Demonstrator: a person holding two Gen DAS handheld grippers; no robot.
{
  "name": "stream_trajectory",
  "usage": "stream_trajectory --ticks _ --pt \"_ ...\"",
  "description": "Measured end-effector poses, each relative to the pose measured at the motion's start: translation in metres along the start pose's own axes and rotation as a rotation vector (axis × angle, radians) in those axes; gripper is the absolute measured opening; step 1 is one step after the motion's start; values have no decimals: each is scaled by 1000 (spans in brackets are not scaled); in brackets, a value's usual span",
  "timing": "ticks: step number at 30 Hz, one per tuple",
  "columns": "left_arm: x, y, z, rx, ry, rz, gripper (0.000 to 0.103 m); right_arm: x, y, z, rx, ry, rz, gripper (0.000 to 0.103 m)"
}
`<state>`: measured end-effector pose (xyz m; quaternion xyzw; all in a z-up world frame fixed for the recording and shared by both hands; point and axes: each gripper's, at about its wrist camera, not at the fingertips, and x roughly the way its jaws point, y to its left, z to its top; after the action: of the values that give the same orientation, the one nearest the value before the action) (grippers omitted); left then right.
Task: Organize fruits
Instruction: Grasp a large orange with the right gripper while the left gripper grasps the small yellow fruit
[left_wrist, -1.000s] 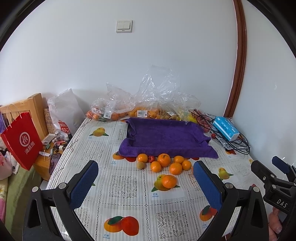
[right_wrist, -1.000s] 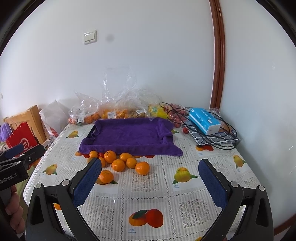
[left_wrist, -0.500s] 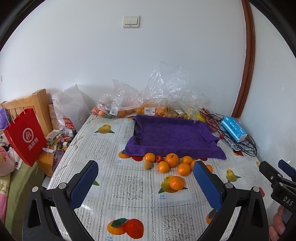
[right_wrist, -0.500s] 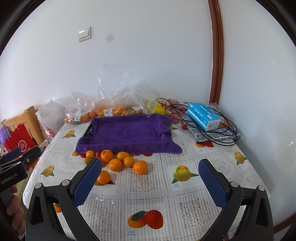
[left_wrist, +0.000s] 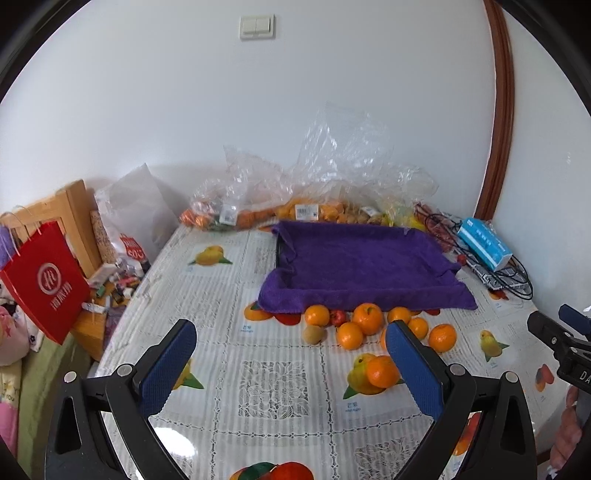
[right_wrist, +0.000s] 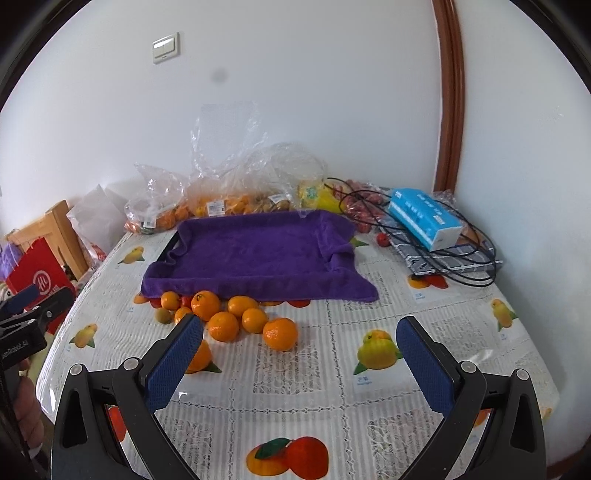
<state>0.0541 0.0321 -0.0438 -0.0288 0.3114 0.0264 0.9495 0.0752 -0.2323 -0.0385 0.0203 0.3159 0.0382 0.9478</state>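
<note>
White walls back a table (left_wrist: 280, 387) under a fruit-printed plastic cloth. Round orange tangerines (left_wrist: 364, 325) cluster mid-frame, just below a purple towel-lined tray (left_wrist: 354, 266); clear plastic fruit bags (left_wrist: 295, 206) lie above it. Left claw (left_wrist: 291, 365) and right claw (right_wrist: 299, 356), low in frame, gape wide, holding nothing.
</note>
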Motion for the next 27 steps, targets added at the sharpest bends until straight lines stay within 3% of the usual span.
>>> stream_trajectory --ticks 3,7,11,20,27 --pt "19 9 -4 -17 30 6 103 13 -1 -4 7 -9 -13 103" --pt "44 21 -9 -57 77 9 103 45 -4 -7 7 50 -16 102" --pt "72 27 -16 -58 128 38 103 79 -6 -17 18 112 -2 88" --pt "110 43 -26 -111 216 -40 102 132 6 -32 -11 192 43 74" --pt "127 34 -33 -79 237 -81 100 161 7 -37 -20 225 48 66"
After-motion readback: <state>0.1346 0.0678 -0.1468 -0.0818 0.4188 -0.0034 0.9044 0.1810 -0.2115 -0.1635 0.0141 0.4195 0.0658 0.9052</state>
